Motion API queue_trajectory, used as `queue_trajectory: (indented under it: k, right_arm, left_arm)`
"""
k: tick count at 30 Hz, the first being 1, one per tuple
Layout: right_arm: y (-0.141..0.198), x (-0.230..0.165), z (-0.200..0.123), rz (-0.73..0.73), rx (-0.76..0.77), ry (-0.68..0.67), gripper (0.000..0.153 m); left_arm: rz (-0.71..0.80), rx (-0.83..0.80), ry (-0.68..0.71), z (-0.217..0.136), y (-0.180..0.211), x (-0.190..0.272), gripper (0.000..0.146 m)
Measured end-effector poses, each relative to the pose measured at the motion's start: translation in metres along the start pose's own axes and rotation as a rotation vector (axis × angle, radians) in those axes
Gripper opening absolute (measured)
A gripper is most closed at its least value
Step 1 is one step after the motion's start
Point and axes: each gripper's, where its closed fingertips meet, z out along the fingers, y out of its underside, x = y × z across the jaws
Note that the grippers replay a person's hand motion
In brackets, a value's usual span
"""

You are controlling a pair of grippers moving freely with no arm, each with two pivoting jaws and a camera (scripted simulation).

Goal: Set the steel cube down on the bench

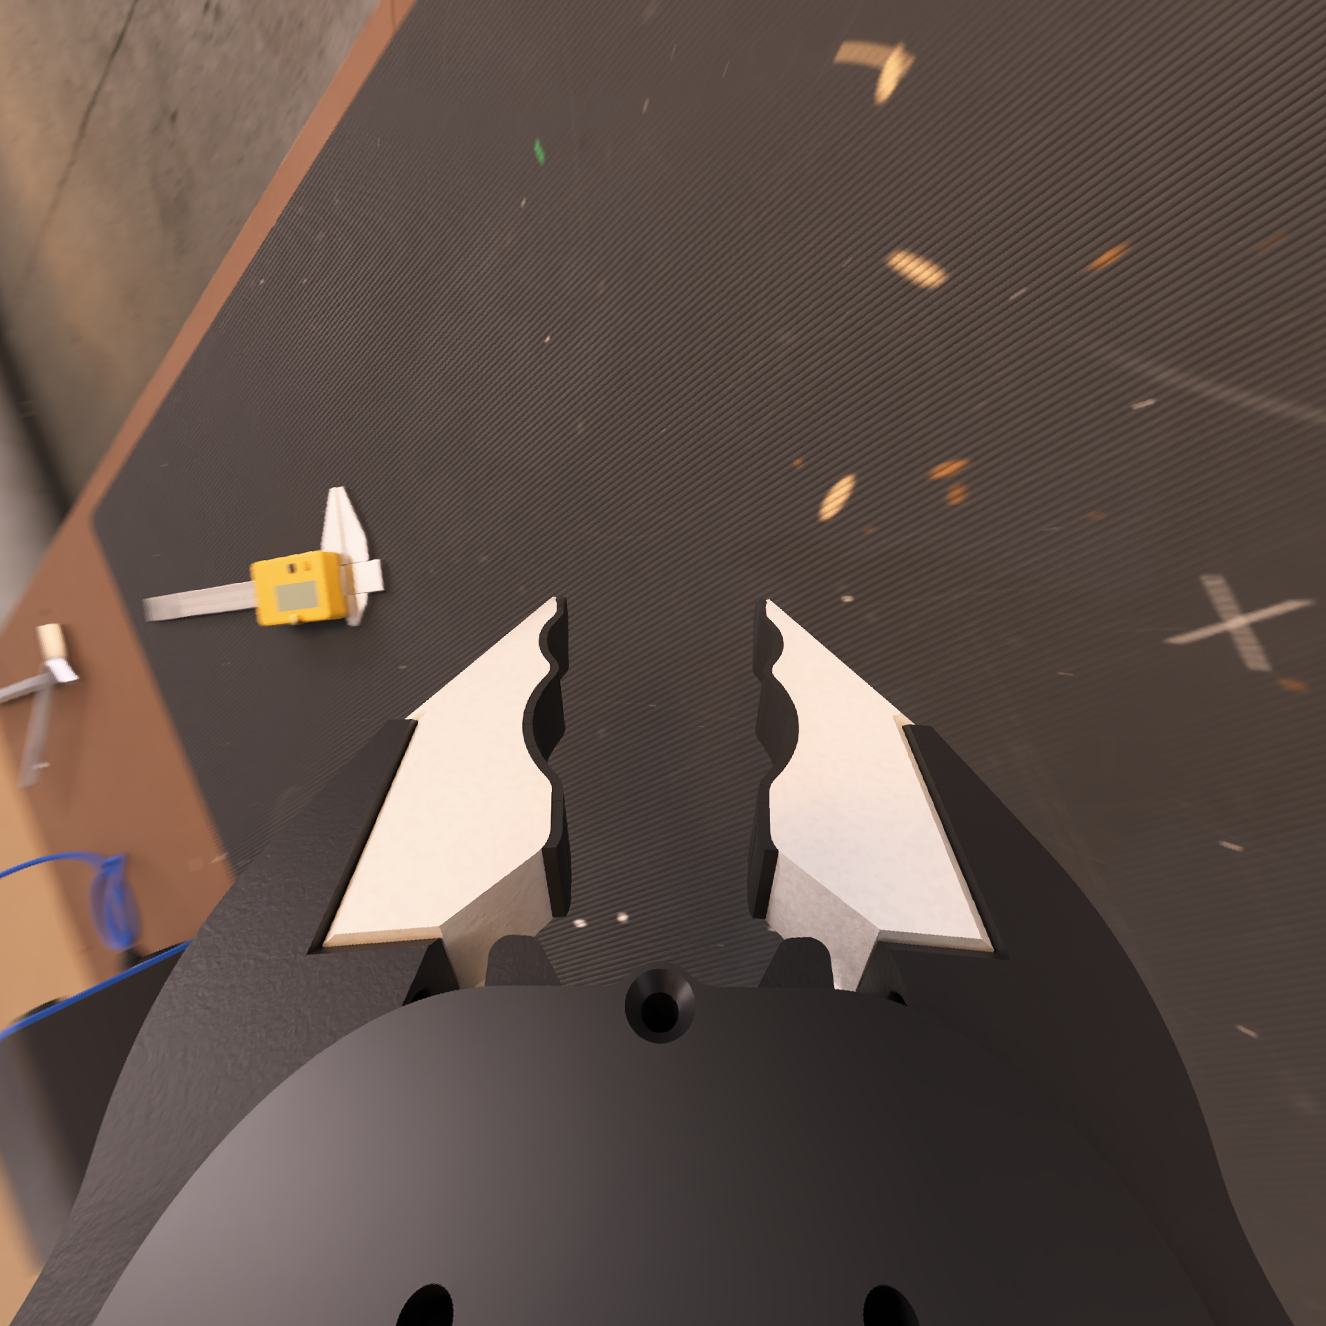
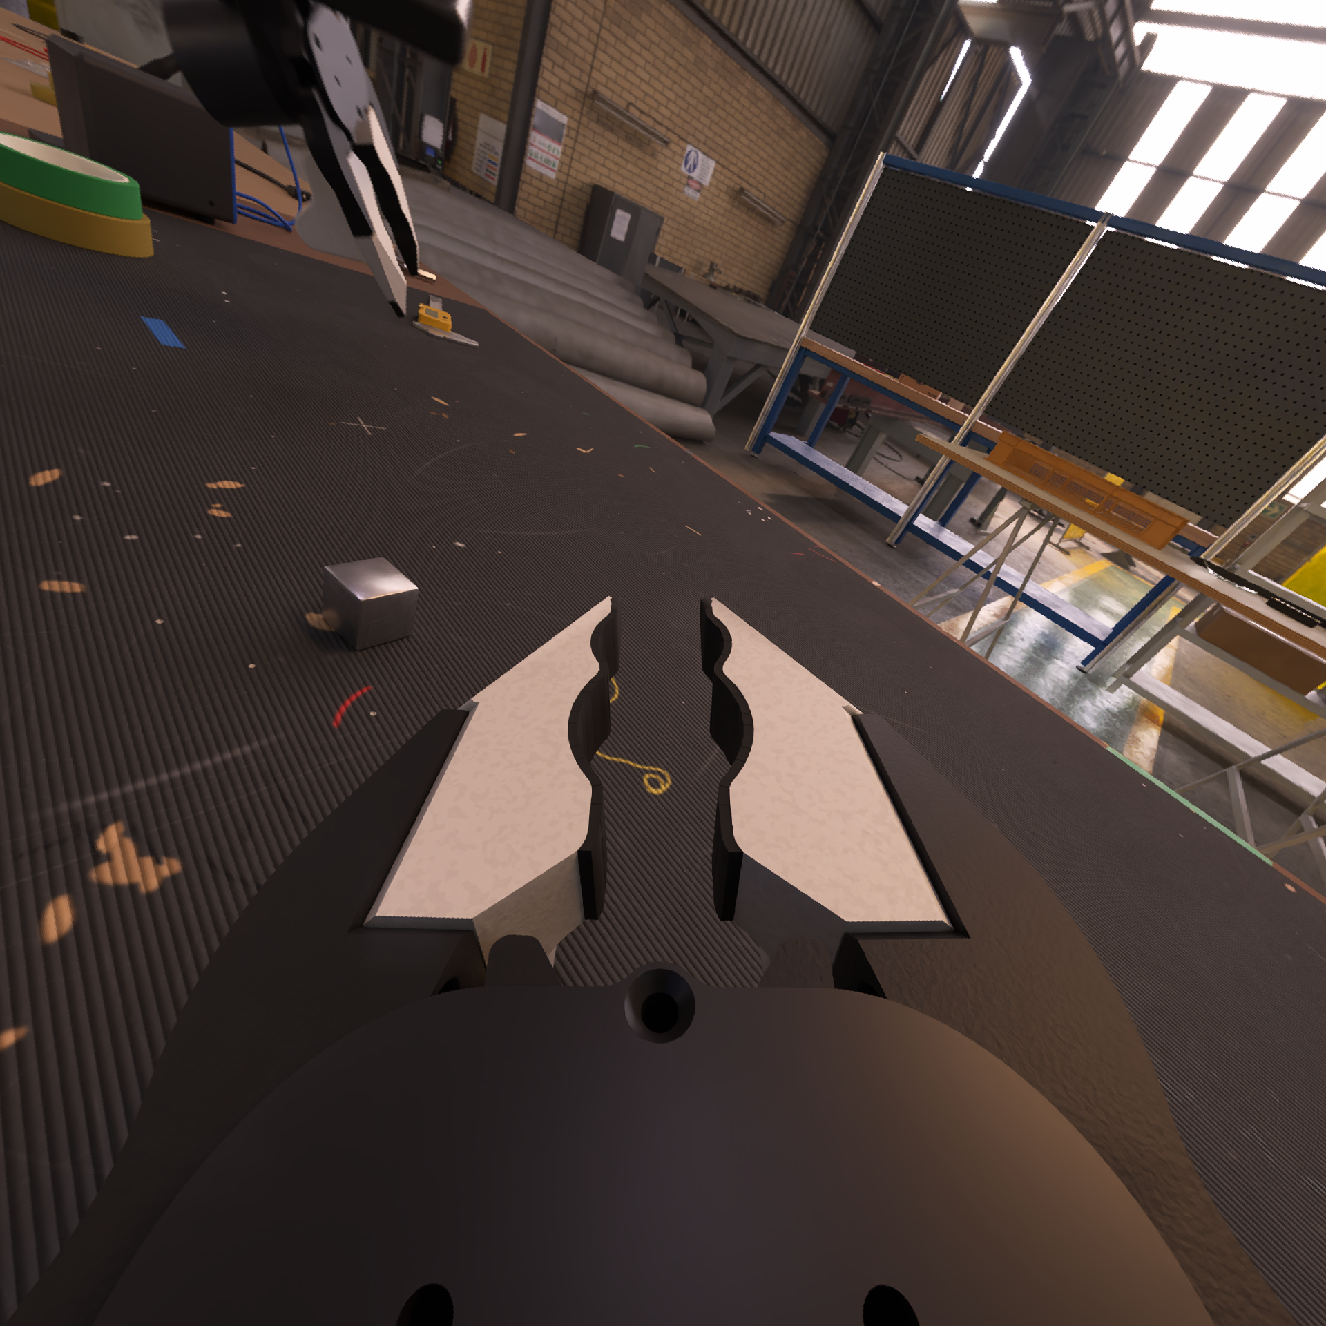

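Note:
The steel cube (image 2: 369, 601) rests on the dark ribbed bench mat (image 2: 215, 402), to the left of and just beyond my right gripper's fingertips. My right gripper (image 2: 656, 606) is open and empty, low over the mat, apart from the cube. My left gripper (image 1: 660, 606) is open and empty above the mat (image 1: 717, 323); the cube does not show in its view. The left gripper also shows far off in the right wrist view (image 2: 398, 287), tips down near the mat's far edge.
A yellow digital caliper (image 1: 301, 585) lies on the mat left of my left gripper, also in the right wrist view (image 2: 438, 319). Green and yellow tape rolls (image 2: 64, 194) and a dark box (image 2: 143, 136) stand at far left. The bench edge (image 2: 933, 624) runs on the right. Blue cable (image 1: 107, 897).

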Motion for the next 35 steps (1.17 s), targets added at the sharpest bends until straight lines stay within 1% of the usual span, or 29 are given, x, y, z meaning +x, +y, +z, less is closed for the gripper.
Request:
queue_trajectory:
  k: [1, 3, 5, 7, 9, 12, 15, 18, 21, 23, 24, 25, 26, 27, 29, 31, 32, 35]
  right_arm:
    - [0.0, 0.0, 0.001, -0.002, 0.001, -0.003, 0.022]
    - [0.001, -0.002, 0.001, -0.007, 0.002, -0.014, 0.022]
    - [0.0, -0.004, 0.002, -0.011, 0.004, -0.024, 0.022]
    - [-0.001, -0.005, 0.002, -0.014, 0.009, -0.029, 0.022]
    - [-0.002, -0.006, 0.002, -0.011, 0.016, -0.035, 0.022]
    - [-0.003, -0.008, 0.004, -0.008, 0.022, -0.045, 0.022]
    - [-0.003, -0.01, 0.005, -0.01, 0.02, -0.056, 0.022]
    - [-0.003, -0.013, 0.006, -0.018, 0.019, -0.068, 0.022]
    - [-0.003, -0.017, 0.008, -0.028, 0.015, -0.082, 0.022]
    - [-0.002, -0.019, 0.009, -0.034, 0.011, -0.093, 0.022]
    - [-0.002, -0.021, 0.009, -0.037, 0.008, -0.098, 0.022]
    - [-0.001, -0.021, 0.009, -0.04, 0.005, -0.102, 0.021]
    - [-0.001, -0.022, 0.01, -0.043, 0.003, -0.103, 0.021]
    - [-0.001, -0.022, 0.01, -0.044, 0.002, -0.105, 0.021]
    - [-0.001, -0.023, 0.01, -0.043, 0.0, -0.109, 0.021]
    - [0.0, -0.024, 0.011, -0.041, -0.002, -0.114, 0.021]
    - [0.0, -0.024, 0.011, -0.04, -0.003, -0.117, 0.02]
    - [0.002, -0.026, 0.012, -0.036, -0.009, -0.129, 0.02]
  left_arm:
    - [0.033, -0.048, -0.037, 0.008, 0.002, -0.004, 0.052]
    - [0.063, -0.124, -0.047, 0.022, 0.004, -0.005, 0.052]
    - [0.079, -0.159, -0.057, 0.031, 0.003, -0.005, 0.053]
    - [0.094, -0.197, -0.11, 0.038, 0.004, -0.011, 0.054]
    - [0.063, -0.224, -0.129, 0.043, 0.004, -0.015, 0.057]
    - [-0.03, -0.247, -0.085, 0.052, 0.004, -0.015, 0.062]
    - [-0.055, -0.275, -0.092, 0.058, 0.004, -0.018, 0.063]
    - [-0.088, -0.277, -0.069, 0.059, 0.002, -0.018, 0.063]
    - [-0.129, -0.262, 0.004, 0.058, -0.002, -0.013, 0.066]
    - [-0.184, -0.195, 0.129, 0.051, -0.013, -0.003, 0.065]
    - [-0.241, -0.14, 0.225, 0.044, -0.022, 0.004, 0.061]
    - [-0.311, -0.074, 0.32, 0.036, -0.031, 0.006, 0.054]
    - [-0.364, -0.016, 0.369, 0.029, -0.038, 0.004, 0.05]
    - [-0.386, 0.02, 0.368, 0.024, -0.04, -0.003, 0.049]
    - [-0.36, 0.013, 0.305, 0.02, -0.035, -0.015, 0.049]
    - [-0.294, -0.031, 0.318, 0.019, -0.028, -0.009, 0.05]
    - [-0.249, -0.04, 0.337, 0.02, -0.026, -0.004, 0.051]
    - [-0.082, -0.017, 0.321, 0.023, -0.026, 0.01, 0.057]
